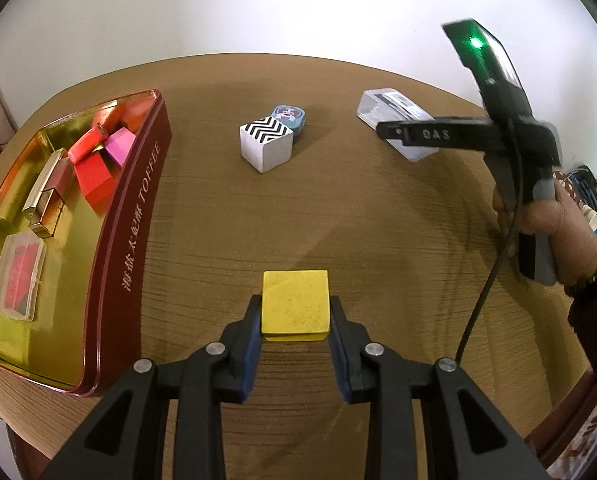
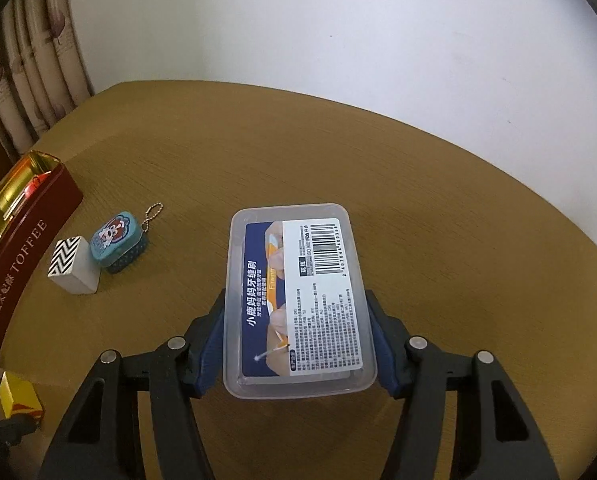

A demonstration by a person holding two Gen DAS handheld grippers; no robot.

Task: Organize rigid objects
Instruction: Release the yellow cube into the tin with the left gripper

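A small yellow rigid cube (image 1: 295,304), light and best gripped on its flat sides, is held between the left gripper's (image 1: 295,320) fingers right of the open red toffee tin (image 1: 134,216), while a clear, likely slippery plastic floss box (image 2: 298,300) is clamped by the right gripper (image 2: 298,336) further right over the bench (image 2: 458,240).

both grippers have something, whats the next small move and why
Probably carry the yellow cube, clamped in the left gripper, left over the open red toffee tin, where other small items already lie. The right gripper flanks the clear plastic box.
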